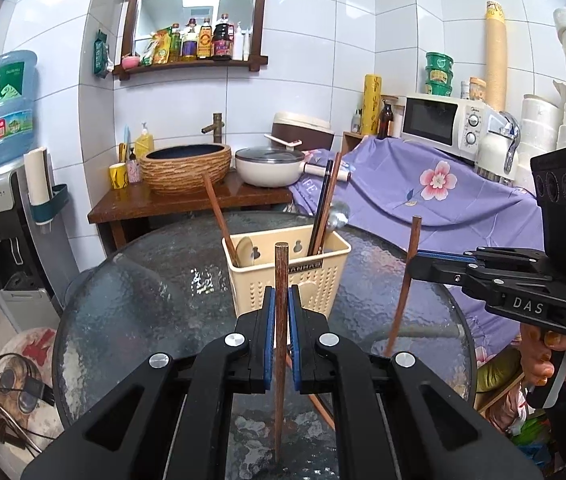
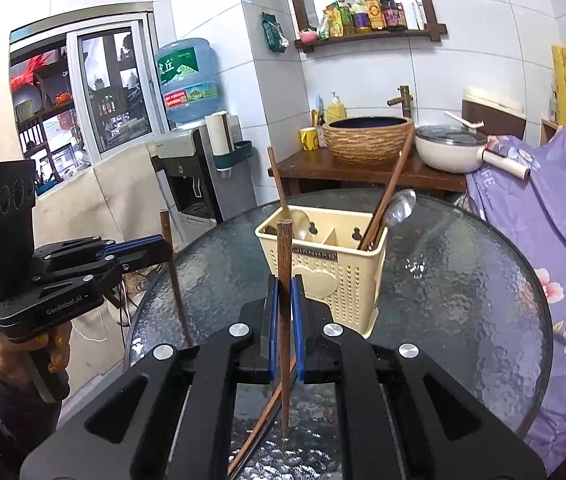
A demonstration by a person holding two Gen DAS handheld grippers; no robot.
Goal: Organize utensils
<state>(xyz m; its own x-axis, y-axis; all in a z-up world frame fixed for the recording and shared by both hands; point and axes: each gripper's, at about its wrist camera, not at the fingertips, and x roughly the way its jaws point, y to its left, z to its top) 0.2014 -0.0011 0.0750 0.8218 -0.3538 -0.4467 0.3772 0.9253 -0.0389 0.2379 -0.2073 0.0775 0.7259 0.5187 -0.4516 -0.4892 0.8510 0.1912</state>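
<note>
Utensil basket [image 1: 287,276] stands mid-table, chopsticks [image 1: 325,208] projecting above its rim; bare glass table [image 1: 131,300] lies open left and right.

Wooden chopstick [image 1: 281,280], perforated plastic caddy [image 1: 315,284], textured glass table [image 1: 143,300]

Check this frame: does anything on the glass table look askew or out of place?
One brown chopstick lies loose on the glass table, slanting under the right gripper, not in the cream utensil basket. The chopsticks and spoons in the basket lean at odd angles. Each gripper, including the left gripper, holds one chopstick upright. Nothing looks spilled or broken.
</note>
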